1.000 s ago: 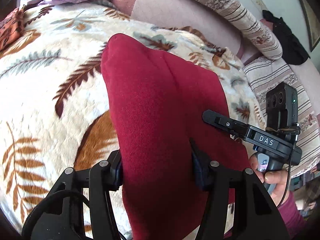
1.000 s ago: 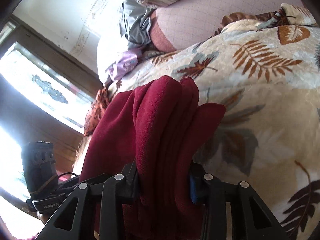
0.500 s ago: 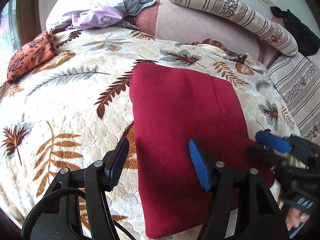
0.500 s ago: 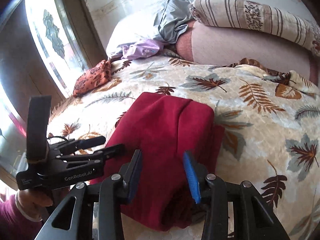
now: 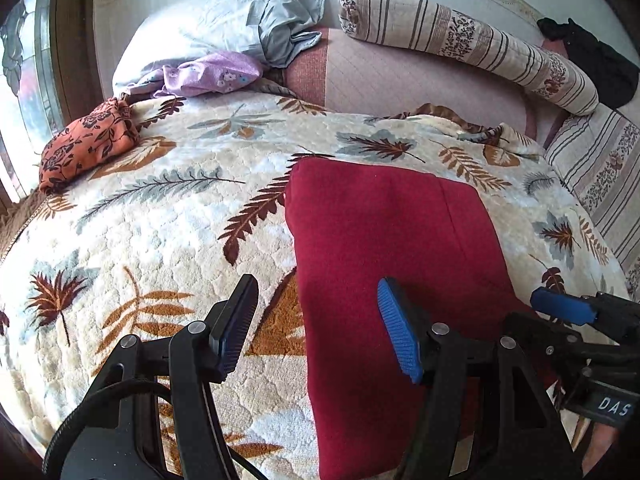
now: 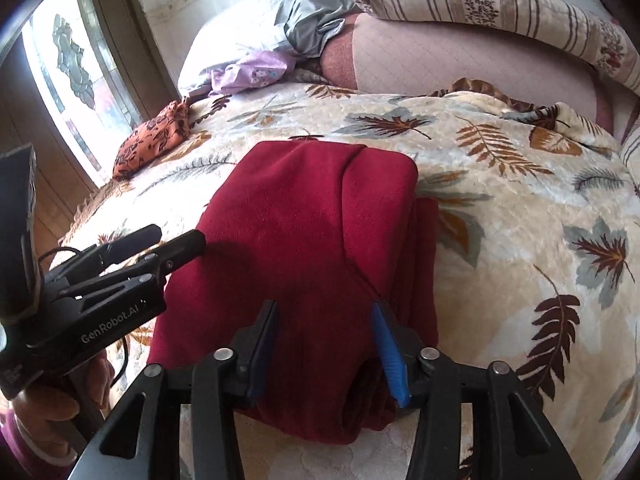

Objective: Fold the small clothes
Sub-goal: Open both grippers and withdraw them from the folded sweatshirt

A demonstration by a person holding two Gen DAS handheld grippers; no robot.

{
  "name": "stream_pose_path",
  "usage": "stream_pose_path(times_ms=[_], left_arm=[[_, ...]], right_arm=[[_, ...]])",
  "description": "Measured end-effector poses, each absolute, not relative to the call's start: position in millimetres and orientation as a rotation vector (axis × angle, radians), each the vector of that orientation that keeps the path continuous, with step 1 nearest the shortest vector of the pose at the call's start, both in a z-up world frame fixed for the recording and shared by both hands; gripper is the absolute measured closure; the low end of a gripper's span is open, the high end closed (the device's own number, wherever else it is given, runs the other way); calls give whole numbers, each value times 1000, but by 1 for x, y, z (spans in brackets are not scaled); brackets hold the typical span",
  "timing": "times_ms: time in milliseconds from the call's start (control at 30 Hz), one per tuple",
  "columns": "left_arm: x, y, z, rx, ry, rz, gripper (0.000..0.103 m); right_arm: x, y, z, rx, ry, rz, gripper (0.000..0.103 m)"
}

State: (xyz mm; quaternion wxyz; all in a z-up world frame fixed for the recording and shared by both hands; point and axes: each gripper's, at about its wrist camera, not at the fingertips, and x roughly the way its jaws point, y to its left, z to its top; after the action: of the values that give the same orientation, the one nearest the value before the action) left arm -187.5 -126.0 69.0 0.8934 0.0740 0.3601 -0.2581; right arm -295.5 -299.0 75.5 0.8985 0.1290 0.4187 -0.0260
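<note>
Hovering low over the near end of the bed, left gripper (image 5: 318, 328) has fingers spread, holding nothing, straddling the left edge of the folded red garment (image 5: 392, 248). Right gripper (image 6: 324, 350) is also spread and empty, over the garment's near right end. Garment lies flat, a folded rectangle on the leaf-print blanket (image 5: 152, 216). Farther back: orange floral cloth (image 5: 86, 142), purple cloth (image 5: 212, 76), grey cloth (image 5: 284, 24), striped bolster (image 5: 460, 36).
</note>
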Motion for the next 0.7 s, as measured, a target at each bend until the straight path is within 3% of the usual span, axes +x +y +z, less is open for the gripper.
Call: stream_pose_path(times_ms=[267, 433, 700], left_arm=[[-188, -123, 69, 147, 742, -531, 40], [-189, -122, 70, 159, 739, -515, 40], [-194, -120, 78, 152, 705, -527, 40]], right_arm=[[-297, -298, 83, 290, 863, -129, 51], [-300, -292, 88, 270, 831, -157, 34], [-301, -285, 90, 234, 827, -162, 33]])
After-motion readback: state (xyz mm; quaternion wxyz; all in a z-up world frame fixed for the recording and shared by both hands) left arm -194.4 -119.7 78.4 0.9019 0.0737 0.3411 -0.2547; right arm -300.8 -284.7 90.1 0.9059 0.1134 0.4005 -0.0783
